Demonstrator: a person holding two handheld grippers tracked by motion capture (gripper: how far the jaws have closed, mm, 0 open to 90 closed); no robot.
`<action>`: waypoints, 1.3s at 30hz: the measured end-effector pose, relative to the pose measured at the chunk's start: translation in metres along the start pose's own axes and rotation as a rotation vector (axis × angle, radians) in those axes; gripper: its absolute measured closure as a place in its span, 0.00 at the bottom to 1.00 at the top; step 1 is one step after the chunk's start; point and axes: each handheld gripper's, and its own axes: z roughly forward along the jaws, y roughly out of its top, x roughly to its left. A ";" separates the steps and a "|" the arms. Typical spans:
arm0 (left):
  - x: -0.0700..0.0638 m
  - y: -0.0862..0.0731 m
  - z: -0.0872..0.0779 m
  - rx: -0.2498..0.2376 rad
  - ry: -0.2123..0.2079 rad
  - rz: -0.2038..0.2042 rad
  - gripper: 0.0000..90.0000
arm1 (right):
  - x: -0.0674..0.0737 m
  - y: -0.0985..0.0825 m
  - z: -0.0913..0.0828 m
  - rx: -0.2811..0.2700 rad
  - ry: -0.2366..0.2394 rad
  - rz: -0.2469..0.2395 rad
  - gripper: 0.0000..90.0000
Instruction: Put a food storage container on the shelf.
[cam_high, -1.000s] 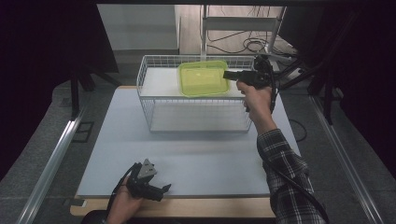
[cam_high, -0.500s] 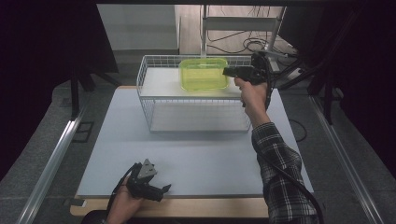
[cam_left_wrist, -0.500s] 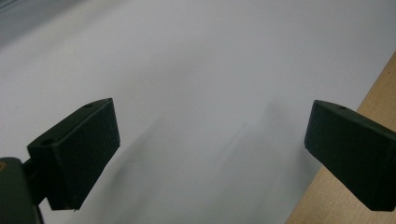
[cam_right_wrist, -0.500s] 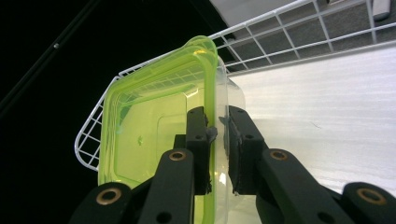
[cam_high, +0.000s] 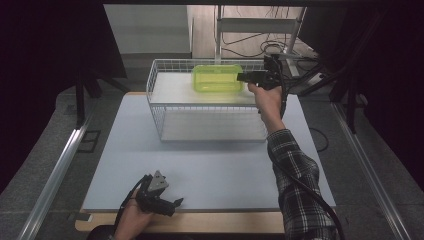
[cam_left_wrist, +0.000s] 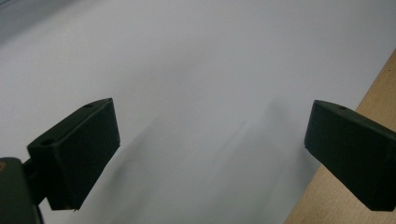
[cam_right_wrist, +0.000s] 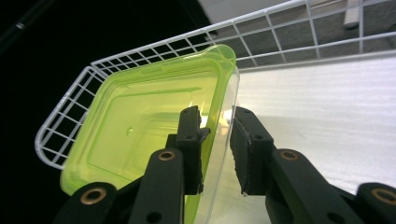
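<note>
At the near left edge of the pale grey table (cam_high: 210, 165) we see the left gripper (cam_high: 170, 204) resting low in the person's left hand (cam_high: 131, 220), its jaws spread wide over bare surface with nothing between them. Farther back, at the middle, stands a white wire basket rack (cam_high: 155, 107) with a white shelf on top. On that shelf sits the translucent lime-green plastic container (cam_high: 217, 79), near the rack's back rail. To its right, the right gripper (cam_right_wrist: 217, 140) straddles the container's rim, one jaw inside and one outside, with narrow gaps either side, so we see no firm clamp.
</note>
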 end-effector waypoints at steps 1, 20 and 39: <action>0.000 0.000 0.000 0.000 0.000 0.000 0.04 | 0.001 0.000 0.001 0.000 -0.013 -0.013 0.80; 0.001 0.000 -0.002 -0.013 -0.004 -0.009 0.04 | 0.010 -0.002 -0.011 -0.002 -0.025 -0.153 0.42; 0.002 0.000 -0.002 -0.012 -0.002 -0.005 0.03 | 0.018 -0.020 -0.031 0.001 0.008 -0.288 0.24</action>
